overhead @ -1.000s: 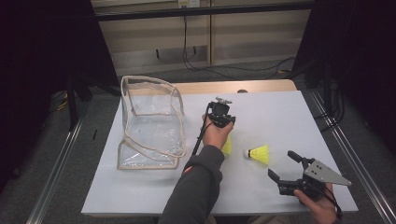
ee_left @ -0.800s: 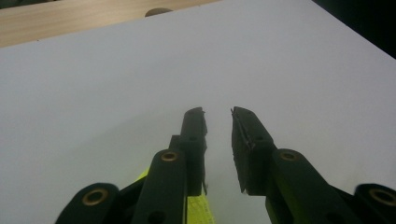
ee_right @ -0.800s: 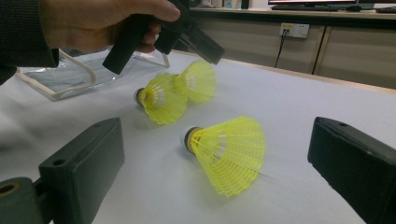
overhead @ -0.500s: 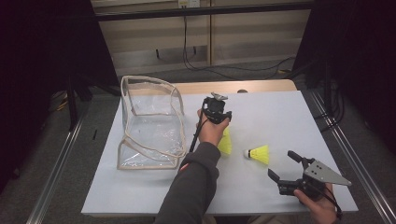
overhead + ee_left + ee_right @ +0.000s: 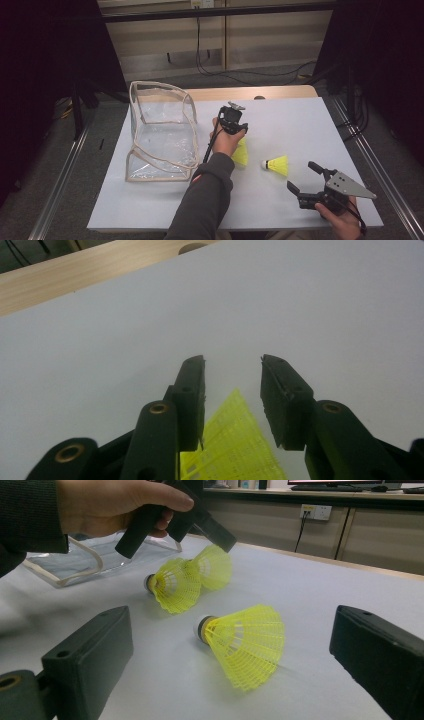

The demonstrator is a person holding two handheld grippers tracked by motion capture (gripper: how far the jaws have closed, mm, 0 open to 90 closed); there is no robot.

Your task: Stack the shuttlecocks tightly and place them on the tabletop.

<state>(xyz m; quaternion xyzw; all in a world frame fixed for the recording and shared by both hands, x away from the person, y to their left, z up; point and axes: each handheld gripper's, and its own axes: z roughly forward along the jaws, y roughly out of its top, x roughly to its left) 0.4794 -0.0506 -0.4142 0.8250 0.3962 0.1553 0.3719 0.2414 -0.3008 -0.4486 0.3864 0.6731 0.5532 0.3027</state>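
Note:
Three yellow shuttlecocks lie on the white table. One shuttlecock point(image 5: 277, 164) point(image 5: 245, 642) rests alone in front of my right gripper point(image 5: 301, 176) point(image 5: 232, 630), whose jaws stand wide open on either side of it, apart from it. Two more shuttlecocks point(image 5: 175, 585) point(image 5: 212, 565) lie together under the left hand; one point(image 5: 241, 153) shows in the high view. My left gripper point(image 5: 233, 120) point(image 5: 232, 360) is open just above them, with a yellow skirt point(image 5: 235, 450) below its jaws and nothing held.
A clear plastic bag point(image 5: 160, 130) with beige trim stands open at the table's left, beside the left forearm. A wooden strip point(image 5: 280, 92) runs along the far edge. Bare white tabletop point(image 5: 300, 125) stretches to the right and far side.
The left hand and its gripper shifted slightly to the left and up over the two shuttlecocks. The right gripper and the single shuttlecock stayed put.

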